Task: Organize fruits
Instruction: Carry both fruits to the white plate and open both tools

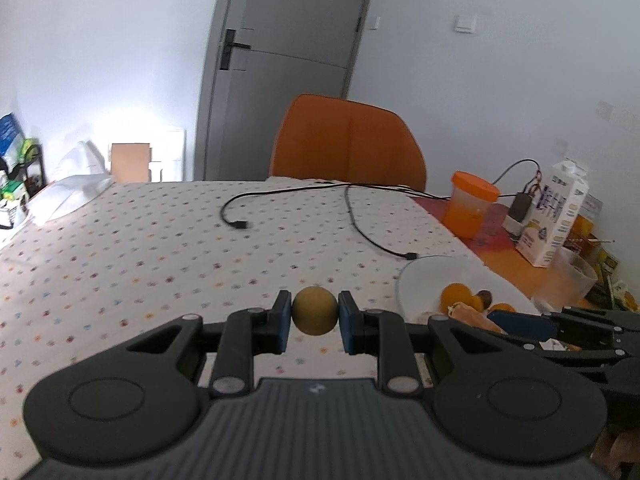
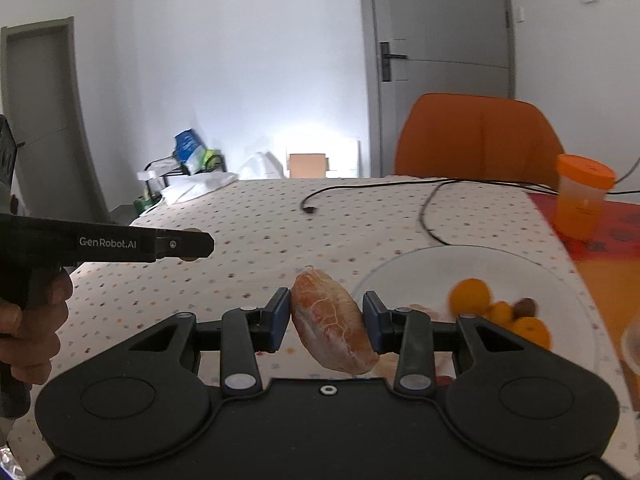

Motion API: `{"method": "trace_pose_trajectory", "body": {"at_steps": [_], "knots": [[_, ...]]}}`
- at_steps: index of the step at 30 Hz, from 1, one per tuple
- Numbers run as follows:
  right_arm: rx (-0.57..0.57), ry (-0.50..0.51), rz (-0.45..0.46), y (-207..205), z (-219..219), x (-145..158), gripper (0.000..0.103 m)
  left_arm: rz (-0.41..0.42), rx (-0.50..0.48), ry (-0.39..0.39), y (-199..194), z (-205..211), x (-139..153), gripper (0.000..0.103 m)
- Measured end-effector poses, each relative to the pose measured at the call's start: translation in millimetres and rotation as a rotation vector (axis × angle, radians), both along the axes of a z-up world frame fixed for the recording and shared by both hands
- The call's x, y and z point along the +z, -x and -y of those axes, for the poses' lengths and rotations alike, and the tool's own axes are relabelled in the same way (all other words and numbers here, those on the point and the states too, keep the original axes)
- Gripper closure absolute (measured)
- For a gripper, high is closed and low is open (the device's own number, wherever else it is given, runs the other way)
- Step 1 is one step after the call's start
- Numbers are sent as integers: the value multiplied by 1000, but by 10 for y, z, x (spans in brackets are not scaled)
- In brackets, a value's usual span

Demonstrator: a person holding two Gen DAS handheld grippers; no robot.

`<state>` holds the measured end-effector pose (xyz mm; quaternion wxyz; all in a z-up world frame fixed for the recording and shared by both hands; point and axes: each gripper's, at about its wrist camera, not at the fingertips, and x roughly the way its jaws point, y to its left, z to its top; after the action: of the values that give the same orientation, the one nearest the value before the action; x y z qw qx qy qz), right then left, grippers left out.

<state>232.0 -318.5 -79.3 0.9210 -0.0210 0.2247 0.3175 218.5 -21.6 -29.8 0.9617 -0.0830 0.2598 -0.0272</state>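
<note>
In the left wrist view my left gripper (image 1: 314, 312) is shut on a small round yellow-brown fruit (image 1: 314, 306), held above the dotted tablecloth (image 1: 160, 248). My right gripper (image 2: 326, 314) is shut on a peeled orange-pink citrus segment (image 2: 332, 320), also off the table. Just right of it lies a clear glass plate (image 2: 436, 260) with small oranges (image 2: 470, 296) and a brown fruit (image 2: 526, 307) on it. The left gripper's finger (image 2: 192, 244) shows side-on at the left of the right wrist view, with a hand (image 2: 32, 320) on its grip.
Two black cables (image 1: 352, 216) cross the far part of the cloth. An orange-lidded cup (image 1: 470, 208) and a milk carton (image 1: 556, 216) stand on a red mat at the right. An orange chair (image 1: 348, 140) is behind the table, white bags (image 1: 68, 196) at its far left corner.
</note>
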Motion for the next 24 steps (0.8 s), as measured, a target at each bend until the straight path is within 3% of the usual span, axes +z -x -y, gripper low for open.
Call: {"method": "trace_pose_trajectory", "body": {"at_steps": [24], "knots": [[-178,8,-19,-185,585,-160,66,-18,-99,-15,-296,435,-87,80]]}}
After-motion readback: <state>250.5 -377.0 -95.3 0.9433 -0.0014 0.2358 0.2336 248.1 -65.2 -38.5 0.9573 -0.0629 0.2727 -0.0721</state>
